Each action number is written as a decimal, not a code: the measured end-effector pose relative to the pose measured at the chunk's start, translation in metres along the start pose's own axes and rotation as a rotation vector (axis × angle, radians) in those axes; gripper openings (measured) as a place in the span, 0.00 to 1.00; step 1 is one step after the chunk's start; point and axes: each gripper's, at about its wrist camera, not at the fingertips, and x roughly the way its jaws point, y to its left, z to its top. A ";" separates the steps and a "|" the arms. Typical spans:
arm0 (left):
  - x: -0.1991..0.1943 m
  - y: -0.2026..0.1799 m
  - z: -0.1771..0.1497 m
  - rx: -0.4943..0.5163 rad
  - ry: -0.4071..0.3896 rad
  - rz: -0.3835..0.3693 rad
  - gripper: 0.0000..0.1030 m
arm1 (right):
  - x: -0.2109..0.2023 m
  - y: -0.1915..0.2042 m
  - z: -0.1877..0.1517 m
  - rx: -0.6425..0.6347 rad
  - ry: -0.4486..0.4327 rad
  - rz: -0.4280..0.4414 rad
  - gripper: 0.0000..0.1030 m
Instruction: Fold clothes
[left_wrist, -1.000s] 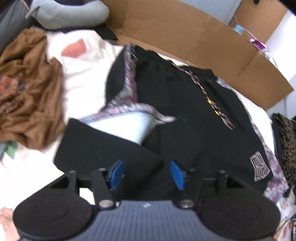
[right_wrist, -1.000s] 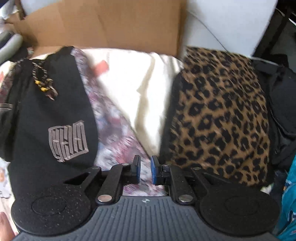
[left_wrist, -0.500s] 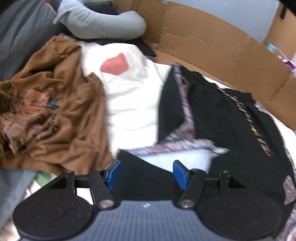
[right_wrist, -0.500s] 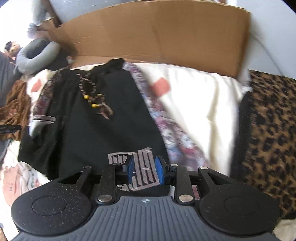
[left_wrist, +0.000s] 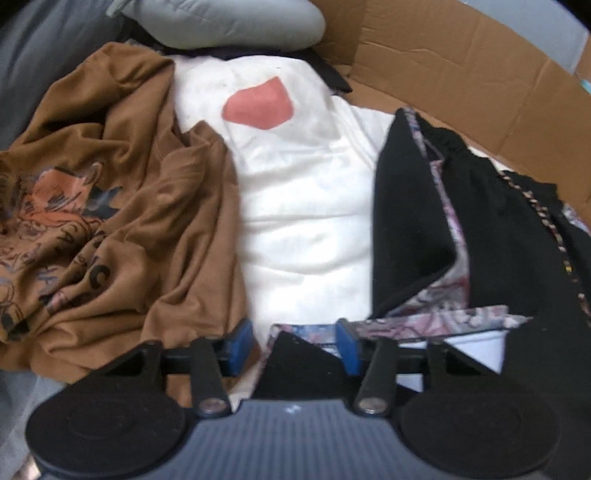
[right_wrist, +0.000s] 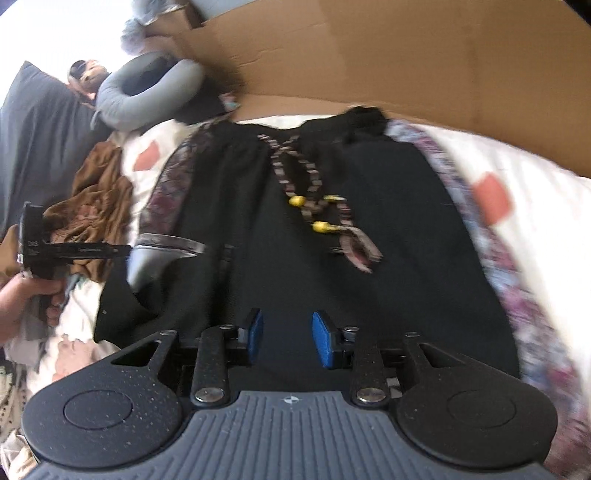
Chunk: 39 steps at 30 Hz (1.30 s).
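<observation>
Black shorts (right_wrist: 369, 288) with patterned side trim lie spread on the white bedding, their striped drawstring (right_wrist: 314, 206) with yellow beads on top. The shorts (left_wrist: 509, 236) fill the right of the left wrist view, and one leg corner (left_wrist: 295, 354) with an upturned hem sits between the fingers of my left gripper (left_wrist: 293, 347), which is open. In the right wrist view a hand holds that left gripper (right_wrist: 122, 251) at the folded hem (right_wrist: 166, 247). My right gripper (right_wrist: 290, 338) hovers open over the lower middle of the shorts, holding nothing.
A crumpled brown printed shirt (left_wrist: 110, 206) lies left of the shorts on white bedding (left_wrist: 303, 206) with red patches. A grey neck pillow (left_wrist: 221, 22) and a cardboard sheet (left_wrist: 461, 62) stand behind. A dark pillow (right_wrist: 40, 140) is at far left.
My left gripper slid left to the leg corner of the shorts. My right gripper swung left from the leopard fabric onto the shorts and opened wider.
</observation>
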 end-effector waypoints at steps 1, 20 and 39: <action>0.002 0.000 -0.001 -0.002 0.003 0.004 0.32 | 0.008 0.006 0.003 -0.003 0.003 0.011 0.36; -0.039 0.009 -0.003 0.006 -0.030 -0.021 0.05 | 0.109 0.067 0.045 -0.115 0.081 0.053 0.40; -0.123 0.015 -0.021 -0.055 -0.081 -0.043 0.04 | 0.094 0.104 0.039 -0.250 0.085 0.095 0.00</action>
